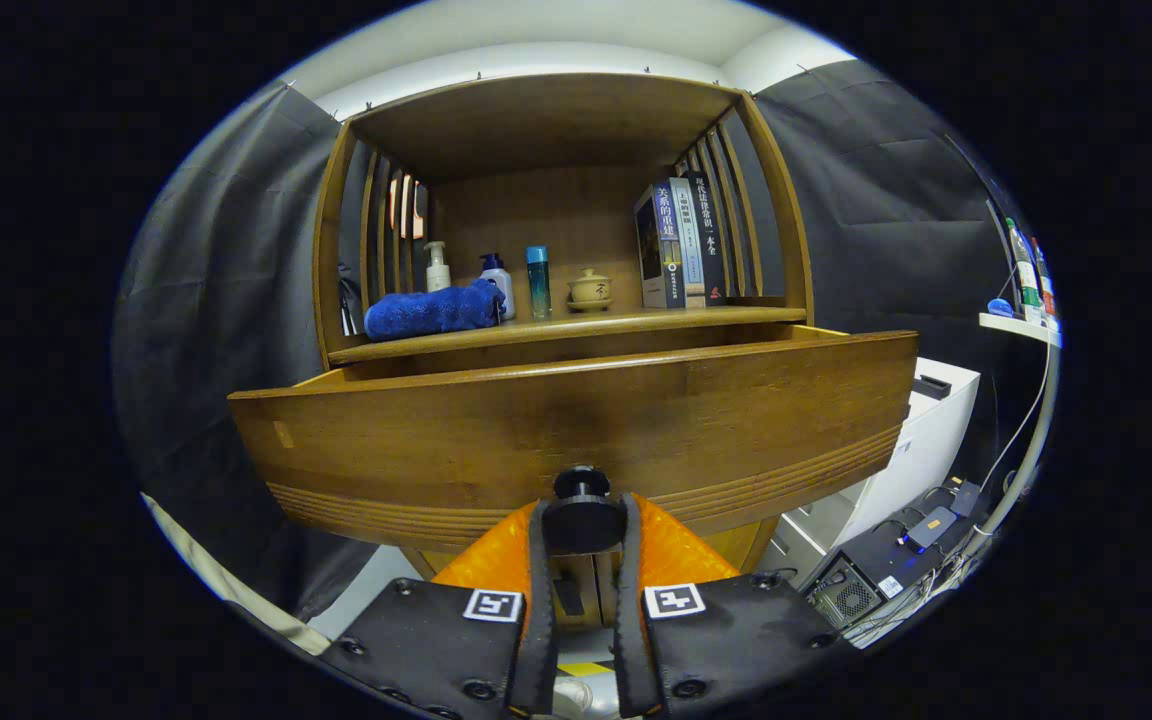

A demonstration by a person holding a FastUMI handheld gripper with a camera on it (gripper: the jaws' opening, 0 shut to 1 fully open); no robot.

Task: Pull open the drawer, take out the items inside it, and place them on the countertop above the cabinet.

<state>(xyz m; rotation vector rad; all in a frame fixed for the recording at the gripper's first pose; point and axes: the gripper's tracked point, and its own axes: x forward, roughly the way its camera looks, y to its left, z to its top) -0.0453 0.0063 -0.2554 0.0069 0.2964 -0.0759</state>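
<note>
- 2 orange fingers [496, 555] of the tool [583, 520] are seen closed on the black knob [583, 512] of the drawer [576, 430], 1 finger pressed against each side of it, so the tool is held narrow around the knob.
- The drawer is seen pulled out toward the camera, its wooden front standing forward of the cabinet [566, 200]; the inside of the drawer is hidden behind that front, so its contents cannot be told.
- Above the drawer, the tabletop [636, 322] of the cabinet is seen as a wooden ledge under an open, slatted shelf space.
- A blue towel [433, 310] is laid on the tabletop toward one end, folded or bunched.
- Just behind and beside the towel, a white pump bottle [436, 268] and a white bottle with a blue cap [496, 280] are stood upright.
- Next to them, a tall teal bottle [537, 282] is stood, and near it a small lidded ceramic pot [590, 290].
- At the other end of the tabletop, several books [678, 242] are stood upright against the slats.
- Beside the cabinet, a white unit [921, 440] is seen, with a computer case [861, 580] and cables on the floor below it.
</note>
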